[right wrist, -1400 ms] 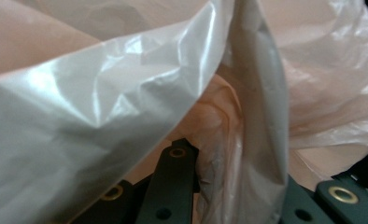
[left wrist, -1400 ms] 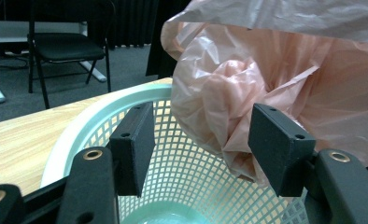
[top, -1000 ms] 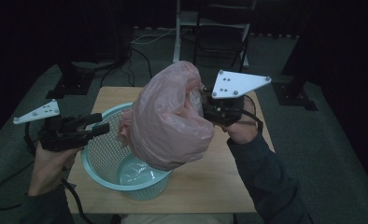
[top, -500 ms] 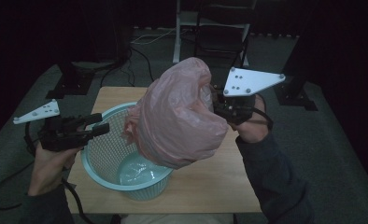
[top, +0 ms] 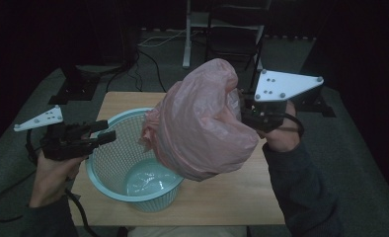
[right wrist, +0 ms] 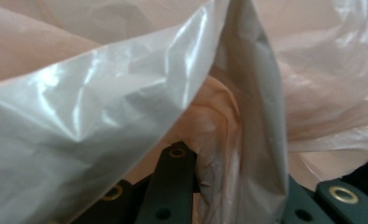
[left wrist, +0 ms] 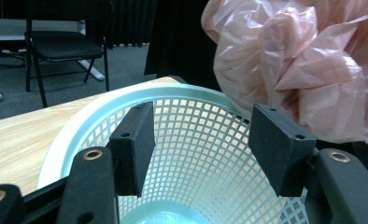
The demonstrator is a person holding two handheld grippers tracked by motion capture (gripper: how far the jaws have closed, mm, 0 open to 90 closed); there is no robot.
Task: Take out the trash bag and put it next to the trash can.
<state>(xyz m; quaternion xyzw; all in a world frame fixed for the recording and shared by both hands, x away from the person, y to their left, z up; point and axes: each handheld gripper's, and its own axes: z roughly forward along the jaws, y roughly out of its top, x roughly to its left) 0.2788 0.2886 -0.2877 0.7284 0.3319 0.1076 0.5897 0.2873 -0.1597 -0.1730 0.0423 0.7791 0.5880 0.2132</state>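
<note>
A pink plastic bag (top: 202, 123) is held aloft above the rim of a mint mesh basket (top: 114, 163) on the table (top: 232, 197).

The bag's bunched top is pinched by the right hand-held gripper (top: 244, 109), its jaws wrapped in film. The left hand-held gripper (top: 106, 132) is kept at the basket's near rim with jaws spread, nothing between them. Bare table is left right of the basket. Since earlier, the bag has been lifted higher and rightward.

We see basket (top: 114, 163) on table (top: 232, 197), left of centre; bag (top: 202, 123) above its right rim; our left gripper (top: 99, 134) at left rim, right gripper (top: 242, 106) right of bag; chair (top: 234, 42) behind table
</note>
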